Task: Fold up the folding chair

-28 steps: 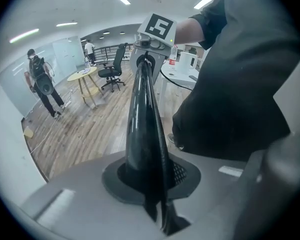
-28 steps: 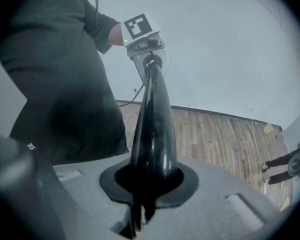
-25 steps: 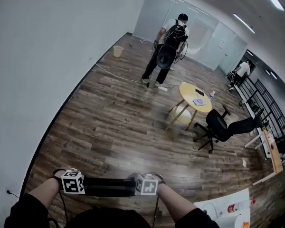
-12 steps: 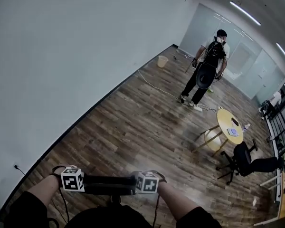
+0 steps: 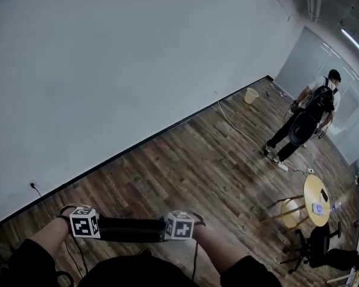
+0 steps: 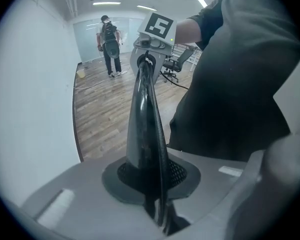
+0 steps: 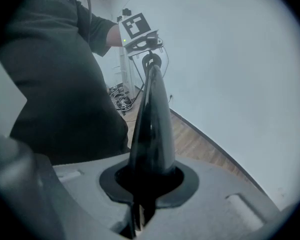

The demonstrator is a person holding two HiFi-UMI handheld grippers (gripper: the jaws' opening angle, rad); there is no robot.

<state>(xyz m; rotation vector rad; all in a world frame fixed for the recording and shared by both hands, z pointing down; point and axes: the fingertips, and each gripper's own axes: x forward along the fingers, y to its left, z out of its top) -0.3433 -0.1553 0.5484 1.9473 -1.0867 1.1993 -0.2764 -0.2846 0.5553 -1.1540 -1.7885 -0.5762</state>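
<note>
Two tools, the left gripper [image 5: 87,226] and the right gripper [image 5: 178,227], were clamped shut on opposite ends of a black rail of the folding chair [image 5: 131,229], holding it level near the white wall [image 5: 137,70], likely so the frame hung balanced between them.

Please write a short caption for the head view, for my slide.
The left gripper and right gripper, jaws shut, hold one black bar over a wooden floor.
</note>
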